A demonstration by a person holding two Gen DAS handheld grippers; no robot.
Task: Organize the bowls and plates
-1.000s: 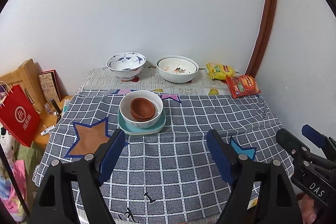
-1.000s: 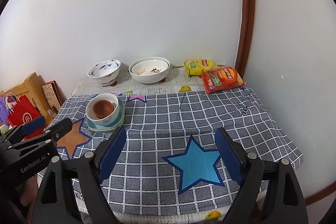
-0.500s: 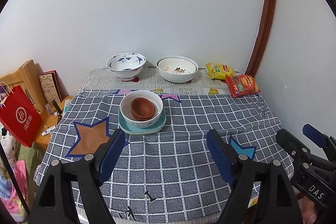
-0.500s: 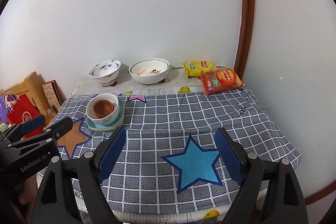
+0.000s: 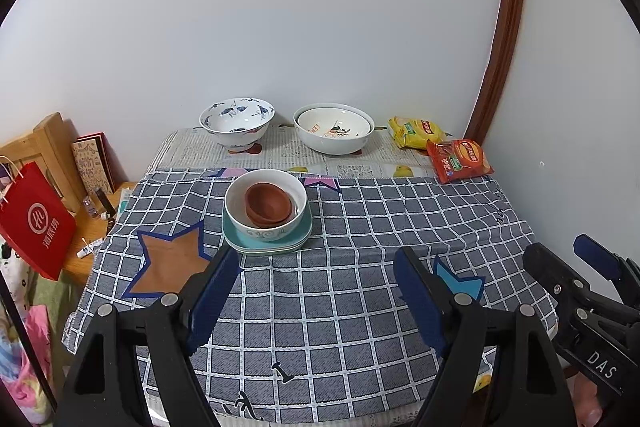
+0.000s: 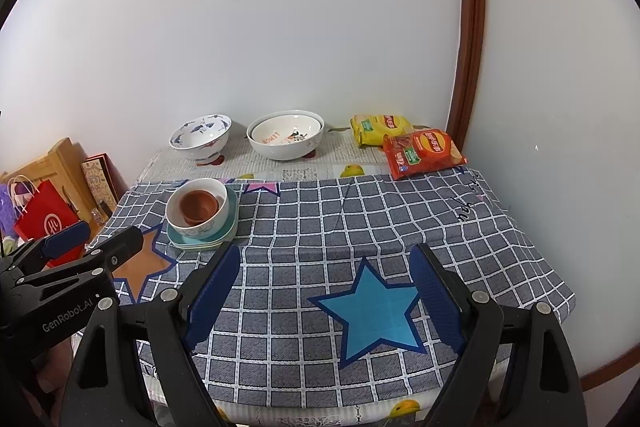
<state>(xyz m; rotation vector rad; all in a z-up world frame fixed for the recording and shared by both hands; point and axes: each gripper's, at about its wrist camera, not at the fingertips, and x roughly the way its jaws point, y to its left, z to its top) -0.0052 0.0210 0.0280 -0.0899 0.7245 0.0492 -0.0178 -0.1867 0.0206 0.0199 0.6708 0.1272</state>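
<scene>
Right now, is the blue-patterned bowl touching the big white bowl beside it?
Apart. The left wrist view shows bare newspaper-print mat between the blue-patterned bowl and the big white bowl.

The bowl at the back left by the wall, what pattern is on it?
White bowl with blue painted motifs inside and out, clearest in the left wrist view.

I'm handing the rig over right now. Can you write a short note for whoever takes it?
Left hand-held gripper: open, empty, above the near tablecloth.
Right hand-held gripper: open, empty, over the blue star.
Done: brown bowls nested in a white bowl, on the teal plates.
Left: the blue-patterned bowl and the large white bowl stand apart at the back by the wall, probably next to sort.
</scene>
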